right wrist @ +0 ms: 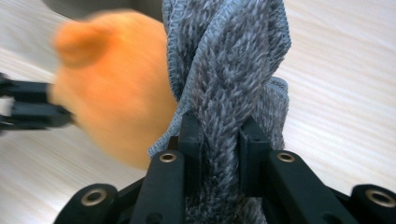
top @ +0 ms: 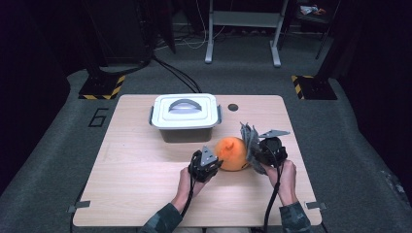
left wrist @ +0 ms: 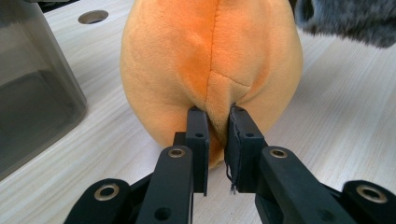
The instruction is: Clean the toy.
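Fingers nipped tight — left gripper point(left wrist: 217, 116) on orange plush toy point(left wrist: 210, 65), right gripper point(right wrist: 222, 128) on grey cloth point(right wrist: 229, 60).

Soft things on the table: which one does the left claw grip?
The orange plush, pinched at its seam by the left claw; the grey cloth is in the right claw.

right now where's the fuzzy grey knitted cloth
In the high view the fuzzy grey knitted cloth is right of centre, clamped in the right tongs, touching the round orange plush toy on its left.
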A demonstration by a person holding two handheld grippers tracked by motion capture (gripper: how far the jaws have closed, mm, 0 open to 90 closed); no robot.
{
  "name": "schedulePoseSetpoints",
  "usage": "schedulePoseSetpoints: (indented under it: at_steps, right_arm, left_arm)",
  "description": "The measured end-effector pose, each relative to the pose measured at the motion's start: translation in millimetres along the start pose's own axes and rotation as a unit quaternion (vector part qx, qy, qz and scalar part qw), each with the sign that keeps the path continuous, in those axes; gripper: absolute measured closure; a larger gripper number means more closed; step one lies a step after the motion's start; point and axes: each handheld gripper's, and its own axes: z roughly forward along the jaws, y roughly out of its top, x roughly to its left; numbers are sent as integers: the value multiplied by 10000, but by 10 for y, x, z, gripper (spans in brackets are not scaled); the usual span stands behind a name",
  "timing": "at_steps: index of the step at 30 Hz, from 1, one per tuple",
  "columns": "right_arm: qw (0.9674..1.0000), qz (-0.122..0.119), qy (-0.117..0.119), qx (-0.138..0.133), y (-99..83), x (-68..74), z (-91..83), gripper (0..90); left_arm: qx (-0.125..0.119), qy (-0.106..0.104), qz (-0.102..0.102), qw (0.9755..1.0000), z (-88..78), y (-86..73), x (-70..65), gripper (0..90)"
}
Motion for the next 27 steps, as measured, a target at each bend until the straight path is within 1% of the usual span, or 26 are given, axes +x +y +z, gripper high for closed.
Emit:
schedulePoseSetpoints:
  at_steps: [1,4,6,7,9,10,11,12,13,14,15,16,17,18,19,20,21,23,25,27]
  right_arm:
    - [9999,-92,42,-13,21,21,10,750]
    - [9995,-210,142,178,22,46,151,758]
    - [9993,-127,190,286,-27,28,270,762]
    - [9993,-148,176,279,-41,19,293,763]
    - [9994,-89,192,257,-67,9,307,765]
    - [9994,-82,200,267,-69,0,305,765]
    - [9995,-29,184,250,-70,-1,314,765]
    - [9995,-66,180,269,-71,-7,315,765]
    - [9995,-54,178,274,-70,-9,321,765]
    - [9995,-48,188,268,-72,-19,326,765]
    - [9994,-1,189,275,-73,-20,333,765]
    - [9995,-41,188,266,-76,-30,341,765]
    - [9995,-14,184,263,-82,-31,348,766]
    - [9994,33,177,283,-86,-26,354,766]
    - [9994,18,182,277,-91,-34,360,766]
    - [9995,15,174,261,-96,-48,366,766]
    - [9995,54,174,272,-102,-56,370,765]
    - [9995,58,165,281,-113,-72,378,765]
    - [9994,70,157,306,-124,-79,382,765]
    - [9994,94,160,303,-134,-79,386,765]
  left_arm:
    - [-26,32,-15,10000,5,-3,0,798]
    - [35,9,10,10000,4,-3,5,792]
    - [33,-2,32,10000,12,0,-1,784]
    - [28,0,35,10000,13,1,-3,780]
    - [9,-7,17,10000,17,0,-2,769]
    - [2,25,27,10000,16,2,1,759]
    - [2,28,27,10000,13,4,3,740]
    - [-42,49,13,10000,15,2,4,728]
    - [-32,43,-27,10000,10,2,5,708]
    - [-52,98,-15,9999,6,2,12,676]
    - [-63,103,-43,9999,1,1,20,645]
    - [-71,89,-74,9999,-2,-2,25,623]
    - [-51,87,-83,9999,-11,-1,32,598]
    - [-86,132,-100,9998,-11,-5,34,569]
    - [-50,122,-118,9998,-21,-5,45,538]
    - [-78,149,-186,9997,-21,-15,57,513]
    - [-65,125,-214,9997,-26,-20,73,493]
    - [-68,147,-345,9993,-24,-37,101,460]
    - [-34,126,-433,9990,-11,-50,125,433]
    - [31,45,-491,9988,12,-57,134,427]
